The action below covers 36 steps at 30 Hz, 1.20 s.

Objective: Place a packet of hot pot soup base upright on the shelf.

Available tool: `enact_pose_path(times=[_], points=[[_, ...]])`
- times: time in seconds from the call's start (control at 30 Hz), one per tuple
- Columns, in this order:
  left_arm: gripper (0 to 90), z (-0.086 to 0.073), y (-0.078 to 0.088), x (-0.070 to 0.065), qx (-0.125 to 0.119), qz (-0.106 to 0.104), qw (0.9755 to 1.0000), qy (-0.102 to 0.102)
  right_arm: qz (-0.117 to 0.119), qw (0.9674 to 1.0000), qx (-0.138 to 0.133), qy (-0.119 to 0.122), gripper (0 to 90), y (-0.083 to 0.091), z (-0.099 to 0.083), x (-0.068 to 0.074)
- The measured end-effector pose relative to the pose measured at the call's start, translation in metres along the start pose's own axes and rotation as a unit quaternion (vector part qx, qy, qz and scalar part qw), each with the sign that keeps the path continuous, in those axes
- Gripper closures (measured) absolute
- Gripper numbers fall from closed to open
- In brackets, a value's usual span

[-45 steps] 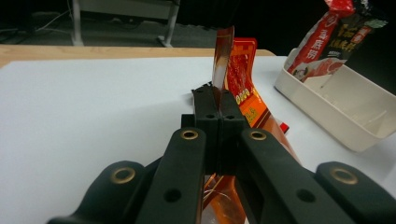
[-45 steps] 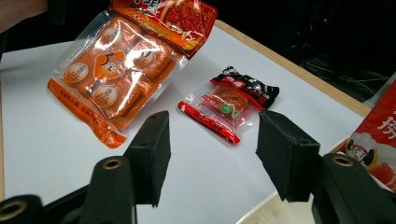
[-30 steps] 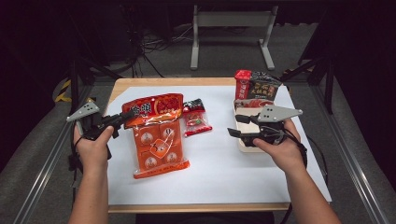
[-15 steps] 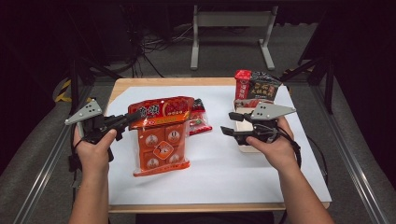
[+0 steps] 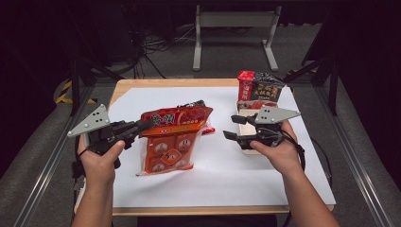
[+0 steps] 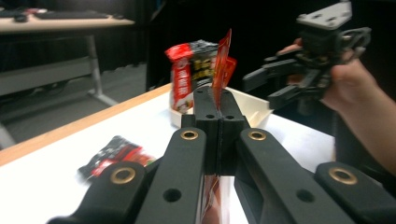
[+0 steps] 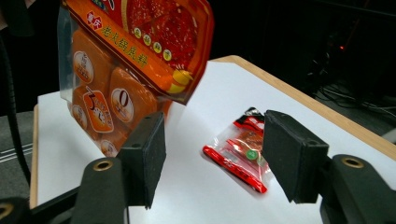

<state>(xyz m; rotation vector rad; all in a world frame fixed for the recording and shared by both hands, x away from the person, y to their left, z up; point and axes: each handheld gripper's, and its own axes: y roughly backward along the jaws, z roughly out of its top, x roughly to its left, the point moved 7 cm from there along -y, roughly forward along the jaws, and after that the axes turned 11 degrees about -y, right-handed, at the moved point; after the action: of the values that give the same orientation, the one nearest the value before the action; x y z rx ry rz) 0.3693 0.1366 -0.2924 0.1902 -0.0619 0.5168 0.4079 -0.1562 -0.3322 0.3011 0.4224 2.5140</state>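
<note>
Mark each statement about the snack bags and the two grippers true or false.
1. The left gripper is shut on the orange bag. True.
2. The right gripper clamps the small red packet. False: its jaws stand open with nothing between them, having just been opening.
3. The small red packet lies flat on the white sheet. True.
4. The tray holds no bags. False: a red and black bag stands in it.

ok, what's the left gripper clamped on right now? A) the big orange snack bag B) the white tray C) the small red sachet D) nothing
A: the left gripper is shut on the top edge of the big orange snack bag, lifting it, while the small red sachet lies on the table.
</note>
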Motion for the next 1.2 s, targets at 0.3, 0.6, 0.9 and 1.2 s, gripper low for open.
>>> enact_pose_path(times=[0.3, 0.6, 0.9, 1.2], points=[[90.0, 0.013, -0.007, -0.022, -0.009, -0.019, 0.9991, -0.037, 0.024, 0.9996, -0.011, 0.011, 30.7, -0.011, 0.002, 0.007], [90.0, 0.025, -0.013, -0.036, -0.036, -0.040, 0.9974, -0.048, 0.075, 0.9970, -0.007, 0.020, 24.3, -0.030, -0.005, 0.014], [90.0, 0.026, -0.021, -0.039, -0.050, -0.045, 0.9968, -0.044, 0.143, 0.9894, 0.001, 0.025, 23.5, -0.043, -0.014, 0.029], [90.0, 0.024, -0.027, -0.039, -0.053, -0.043, 0.9969, -0.038, 0.168, 0.9852, 0.014, 0.028, 24.5, -0.056, -0.025, 0.032]])
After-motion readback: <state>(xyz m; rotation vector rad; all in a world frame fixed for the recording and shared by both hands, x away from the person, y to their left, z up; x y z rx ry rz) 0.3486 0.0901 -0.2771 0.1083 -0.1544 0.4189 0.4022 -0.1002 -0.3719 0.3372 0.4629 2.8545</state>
